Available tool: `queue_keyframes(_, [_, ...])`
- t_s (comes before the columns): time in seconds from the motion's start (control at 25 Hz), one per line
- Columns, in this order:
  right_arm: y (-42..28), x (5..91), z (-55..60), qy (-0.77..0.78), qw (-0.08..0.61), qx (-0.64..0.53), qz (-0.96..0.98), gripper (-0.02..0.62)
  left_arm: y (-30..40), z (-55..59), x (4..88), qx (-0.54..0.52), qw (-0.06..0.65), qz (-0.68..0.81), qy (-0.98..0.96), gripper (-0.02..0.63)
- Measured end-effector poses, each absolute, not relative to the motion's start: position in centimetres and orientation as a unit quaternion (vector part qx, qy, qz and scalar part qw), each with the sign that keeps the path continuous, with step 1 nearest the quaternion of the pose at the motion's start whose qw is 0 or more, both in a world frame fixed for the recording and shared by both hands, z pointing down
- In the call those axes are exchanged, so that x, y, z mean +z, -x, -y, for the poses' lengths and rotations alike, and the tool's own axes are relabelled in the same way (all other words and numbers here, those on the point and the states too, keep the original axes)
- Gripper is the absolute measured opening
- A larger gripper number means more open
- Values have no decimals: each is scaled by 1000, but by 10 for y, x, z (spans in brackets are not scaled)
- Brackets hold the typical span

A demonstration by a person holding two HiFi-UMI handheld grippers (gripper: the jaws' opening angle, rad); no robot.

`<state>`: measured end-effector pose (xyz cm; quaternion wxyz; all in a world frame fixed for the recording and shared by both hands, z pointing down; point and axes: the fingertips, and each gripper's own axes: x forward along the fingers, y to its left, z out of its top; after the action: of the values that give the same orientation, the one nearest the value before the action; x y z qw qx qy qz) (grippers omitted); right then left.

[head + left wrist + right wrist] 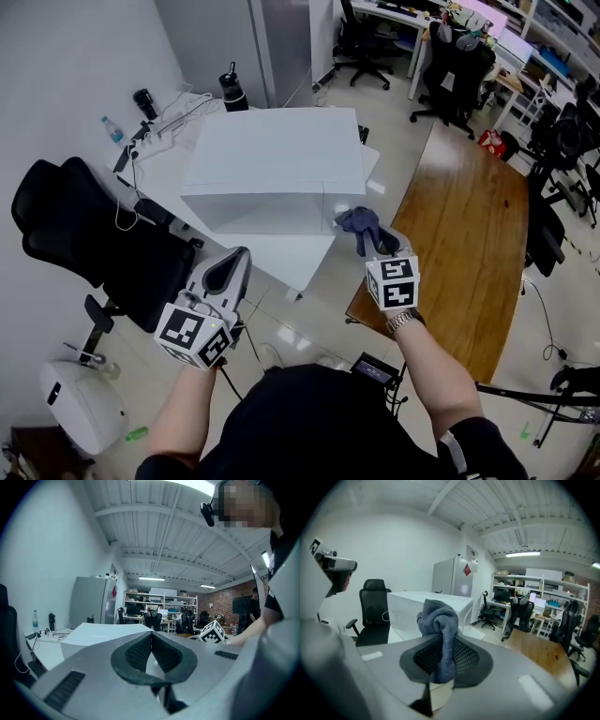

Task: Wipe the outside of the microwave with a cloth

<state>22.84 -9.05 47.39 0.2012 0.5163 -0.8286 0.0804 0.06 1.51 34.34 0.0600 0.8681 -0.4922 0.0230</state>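
Observation:
The microwave [277, 164] is a plain white box on a white table [300, 258]; it also shows in the left gripper view [103, 632] and the right gripper view [426, 606]. A blue-grey cloth [361, 225] is bunched between the jaws of my right gripper [372, 244], which is shut on it just off the microwave's front right corner. In the right gripper view the cloth [439, 620] sticks up out of the right gripper [443, 641]. My left gripper [236, 258] is shut and holds nothing, short of the table's near edge; its pads meet [151, 637].
A black office chair [84, 234] stands left of the table. A long wooden table [464, 225] runs along the right. Cables, a water bottle [112, 128] and a black tumbler [232, 89] sit behind the microwave. A white appliance [80, 403] rests on the floor at lower left.

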Motion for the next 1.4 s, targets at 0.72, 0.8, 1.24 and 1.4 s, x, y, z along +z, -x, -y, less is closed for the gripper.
queue_keyframes(0.72, [-142,357,-35,-158,102,34,982,57,-79,-55,353,58,39,347,-935,253])
queue_keyframes(0.8, [-135,350,-48,-120,99,28,987,57,-86,-63,347,50,33,325,-944,276])
queue_keyframes(1.24, [-106,331,-93,16,89,17,996,57,-103,-99,338,51,22,273,-960,205])
queue_keyframes(1.4, [-96,330,-99,36,93,15,995,58,-92,-104,338,55,26,290,-955,138])
